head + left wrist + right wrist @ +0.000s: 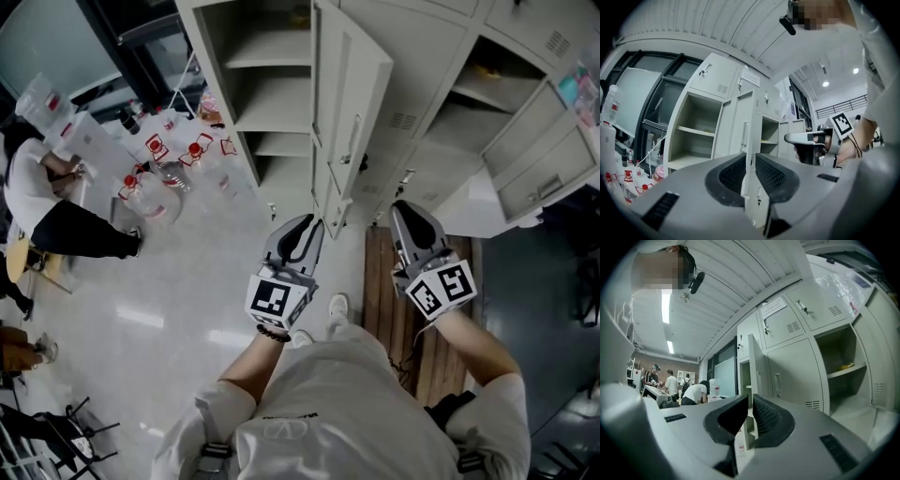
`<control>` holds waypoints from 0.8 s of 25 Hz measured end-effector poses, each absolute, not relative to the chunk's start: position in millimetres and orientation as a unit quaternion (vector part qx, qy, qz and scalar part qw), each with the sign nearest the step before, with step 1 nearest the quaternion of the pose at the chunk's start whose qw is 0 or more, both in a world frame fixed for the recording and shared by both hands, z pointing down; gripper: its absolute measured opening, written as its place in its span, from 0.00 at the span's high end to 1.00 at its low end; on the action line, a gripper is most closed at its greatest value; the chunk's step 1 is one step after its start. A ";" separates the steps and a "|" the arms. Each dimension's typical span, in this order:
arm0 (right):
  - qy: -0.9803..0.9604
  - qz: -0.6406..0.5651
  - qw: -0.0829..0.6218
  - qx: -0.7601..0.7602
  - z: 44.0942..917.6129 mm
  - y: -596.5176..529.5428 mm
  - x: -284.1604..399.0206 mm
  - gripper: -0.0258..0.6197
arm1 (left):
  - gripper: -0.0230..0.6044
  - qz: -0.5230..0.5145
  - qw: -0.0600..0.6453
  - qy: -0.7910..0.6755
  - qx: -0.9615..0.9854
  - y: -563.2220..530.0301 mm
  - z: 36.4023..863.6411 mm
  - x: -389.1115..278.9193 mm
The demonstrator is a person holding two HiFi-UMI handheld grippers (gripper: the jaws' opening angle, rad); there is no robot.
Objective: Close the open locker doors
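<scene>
Head view: locker door (pixel 349 103) stands ahead of fingers (pixel 300 241).

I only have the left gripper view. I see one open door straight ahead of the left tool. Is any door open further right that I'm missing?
Observer: Yes. The head view shows a right-hand door swung wide open, beyond the middle door.
Operator: Is the right tool holding anything?
Observer: No. In the right gripper view the right tool stands slightly open, with nothing between its jaws.
Operator: Anything on the floor there?
Observer: Yes, wooden boards lie on the floor below that tool, in front of the right lockers.
</scene>
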State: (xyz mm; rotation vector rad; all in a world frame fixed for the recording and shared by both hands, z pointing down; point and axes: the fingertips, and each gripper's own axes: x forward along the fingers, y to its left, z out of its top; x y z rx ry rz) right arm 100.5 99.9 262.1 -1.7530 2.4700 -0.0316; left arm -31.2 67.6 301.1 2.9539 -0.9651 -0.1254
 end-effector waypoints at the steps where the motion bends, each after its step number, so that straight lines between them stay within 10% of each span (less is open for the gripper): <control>1: 0.817 -0.013 0.056 -0.574 264.1 93.6 103.0 0.90 | 0.89 -0.036 0.017 -0.311 0.950 63.4 304.1 -24.3; 20: 0.872 -0.028 0.047 -0.487 293.7 13.4 134.3 0.82 | 0.70 0.029 0.021 -0.400 0.916 -14.6 360.6 69.6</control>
